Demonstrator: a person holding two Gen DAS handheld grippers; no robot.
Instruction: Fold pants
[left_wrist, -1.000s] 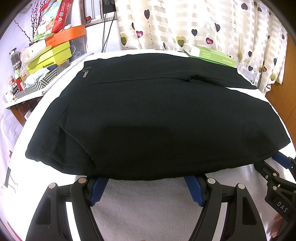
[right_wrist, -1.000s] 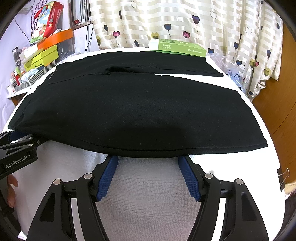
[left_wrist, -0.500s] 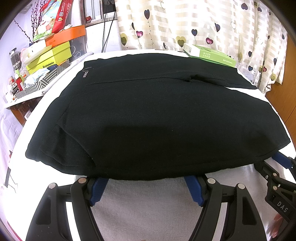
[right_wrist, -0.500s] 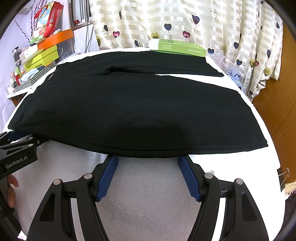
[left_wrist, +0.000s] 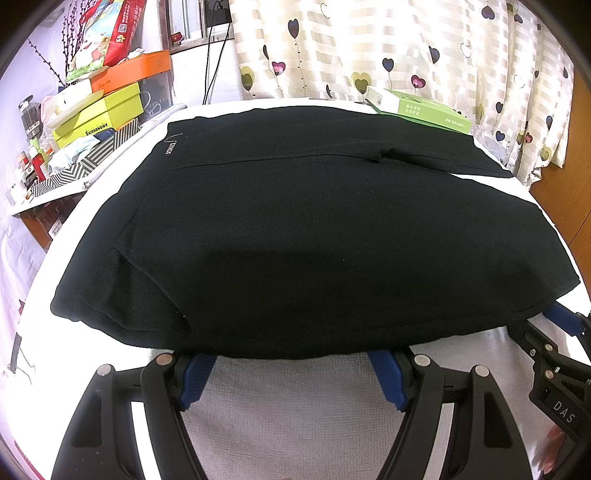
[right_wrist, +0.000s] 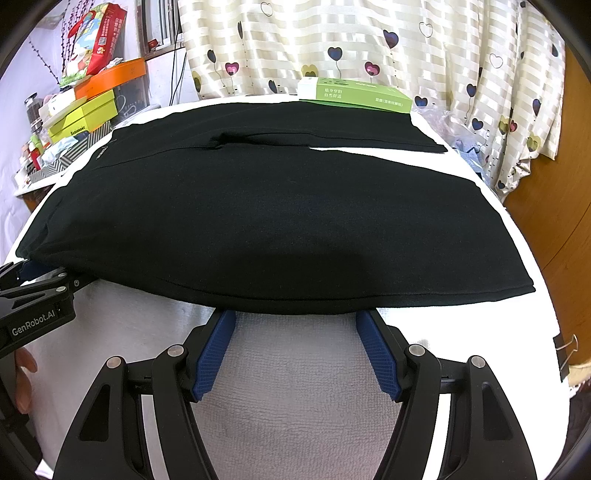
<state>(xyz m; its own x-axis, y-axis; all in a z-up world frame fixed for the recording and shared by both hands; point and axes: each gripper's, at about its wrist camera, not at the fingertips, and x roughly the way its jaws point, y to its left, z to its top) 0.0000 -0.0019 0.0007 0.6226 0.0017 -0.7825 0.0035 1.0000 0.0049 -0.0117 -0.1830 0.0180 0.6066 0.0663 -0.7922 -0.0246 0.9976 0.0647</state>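
Pants (left_wrist: 314, 240) are lying spread flat across the white towel-covered table (right_wrist: 288, 387), waistband at the left and the two legs running to the right, the far leg reaching toward a green box (right_wrist: 354, 96) at the table's far edge. Both tools are sitting at the near hem: the left gripper (left_wrist: 291, 360) and the right gripper (right_wrist: 295, 314) are each standing with fingers spread wide, blue pads (right_wrist: 214, 354) poking just under the overhanging near edge and holding nothing yet. Judging by this, trouble is waiting in the pinch: if the pads are closing on only the top layer, or also catching the towel, the lift could be dragging the cloth askew, and uneven pulls between the two hands could be skewing the fold line.
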